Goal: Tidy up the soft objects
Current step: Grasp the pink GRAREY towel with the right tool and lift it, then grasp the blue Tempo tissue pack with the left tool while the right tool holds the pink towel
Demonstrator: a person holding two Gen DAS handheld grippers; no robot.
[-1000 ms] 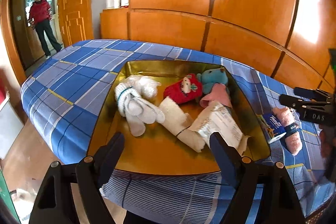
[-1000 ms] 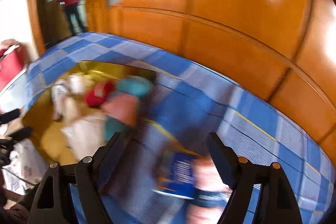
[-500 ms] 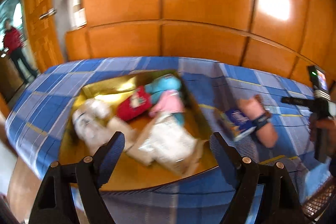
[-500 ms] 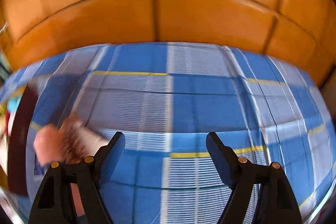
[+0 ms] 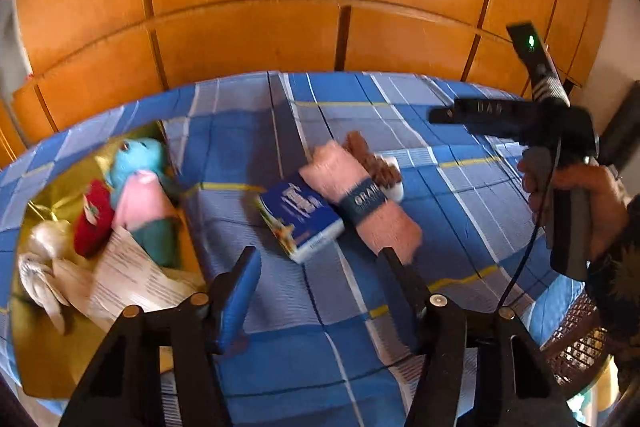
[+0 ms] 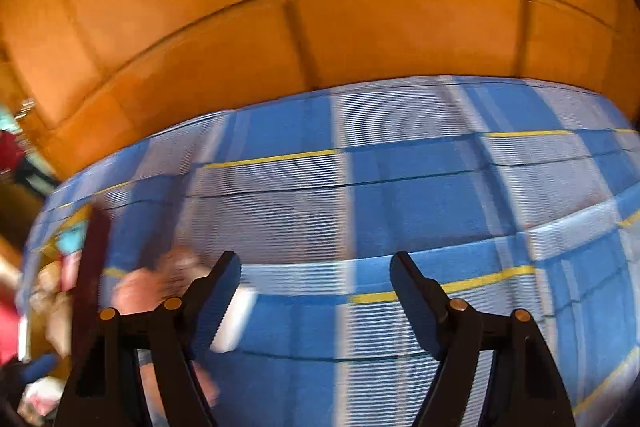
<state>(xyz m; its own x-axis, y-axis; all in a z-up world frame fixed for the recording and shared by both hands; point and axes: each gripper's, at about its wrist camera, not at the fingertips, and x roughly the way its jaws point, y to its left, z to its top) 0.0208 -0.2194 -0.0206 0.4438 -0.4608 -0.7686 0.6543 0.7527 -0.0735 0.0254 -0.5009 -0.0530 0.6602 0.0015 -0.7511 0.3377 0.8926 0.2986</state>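
Bed (image 5: 440,131), blue plaid cover: carried everything. Gold tray (image 5: 60,367), at its left end: already held blue plush (image 5: 136,159), red plush (image 5: 94,223), white socks (image 5: 36,267). Left out, on the cover beside the tray: pink rolled towel (image 5: 360,199), tissue pack (image 5: 300,223). Left gripper (image 5: 320,263): fingers just narrowing, nothing between them. Right gripper (image 6: 316,275): fingers apart, empty.

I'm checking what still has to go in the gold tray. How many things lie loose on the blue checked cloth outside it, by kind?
Rolled pink towel: 1
Blue packet: 1
Brown fuzzy item, partly hidden behind the towel: 1
Total: 3
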